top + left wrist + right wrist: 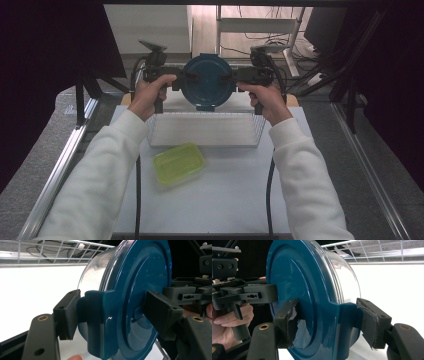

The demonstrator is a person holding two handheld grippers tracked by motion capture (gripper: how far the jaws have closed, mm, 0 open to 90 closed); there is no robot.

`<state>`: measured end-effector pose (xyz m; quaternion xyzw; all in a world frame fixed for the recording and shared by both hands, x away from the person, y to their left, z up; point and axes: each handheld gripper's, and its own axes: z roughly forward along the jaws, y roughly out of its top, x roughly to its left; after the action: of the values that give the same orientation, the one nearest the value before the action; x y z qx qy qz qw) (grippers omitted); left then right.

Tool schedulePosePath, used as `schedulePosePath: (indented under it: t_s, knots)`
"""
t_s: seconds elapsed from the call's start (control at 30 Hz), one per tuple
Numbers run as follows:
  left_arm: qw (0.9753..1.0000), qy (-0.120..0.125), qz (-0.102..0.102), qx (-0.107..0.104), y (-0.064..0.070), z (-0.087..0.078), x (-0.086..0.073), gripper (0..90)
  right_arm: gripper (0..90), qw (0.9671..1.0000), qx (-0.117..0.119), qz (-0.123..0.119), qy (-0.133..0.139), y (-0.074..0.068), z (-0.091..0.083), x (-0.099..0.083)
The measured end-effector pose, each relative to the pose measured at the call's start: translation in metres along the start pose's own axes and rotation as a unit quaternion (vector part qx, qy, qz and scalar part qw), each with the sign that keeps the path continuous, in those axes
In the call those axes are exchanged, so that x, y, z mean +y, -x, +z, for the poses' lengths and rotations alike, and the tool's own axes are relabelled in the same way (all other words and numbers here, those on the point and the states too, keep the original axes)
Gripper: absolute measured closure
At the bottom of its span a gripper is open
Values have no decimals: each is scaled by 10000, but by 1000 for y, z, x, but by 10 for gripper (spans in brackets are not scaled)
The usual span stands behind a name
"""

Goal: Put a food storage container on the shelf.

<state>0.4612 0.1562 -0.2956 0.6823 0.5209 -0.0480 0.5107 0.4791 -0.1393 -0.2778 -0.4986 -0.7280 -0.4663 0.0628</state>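
Observation:
A round clear container with a dark blue lid (pixel 207 80) is held up on its side above a white wire basket (pixel 200 145), lid towards the camera. My left gripper (pixel 192 79) is shut on the left lid latch and rim, and my right gripper (pixel 227 79) is shut on the right one. In the left gripper view the jaws of the left gripper (pixel 113 313) pinch the blue latch of the container (pixel 140 277). In the right gripper view the right gripper (pixel 329 322) clamps the opposite latch of the container (pixel 297 277).
A lime green lidded box (pixel 178 163) lies on the white table (pixel 225 200) just in front of the basket, to the left. Metal rails run along both table sides. Dark curtains, cables and a stand lie beyond the far edge.

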Motion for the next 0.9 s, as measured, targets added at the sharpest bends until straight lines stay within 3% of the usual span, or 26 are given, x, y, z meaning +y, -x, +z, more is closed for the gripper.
schedulePosePath:
  t_s: [0.33,0.7,0.9]
  knots:
    - [9991,-5,-400,-132,-20,11,6,312,351,9996,-112,237,-83,8,14,11]
    - [9944,102,-1045,-89,-35,27,12,306,301,9971,-142,743,-88,23,30,17]
    - [9933,149,-1145,-44,-38,33,13,303,290,9949,-44,1006,-63,32,34,16]
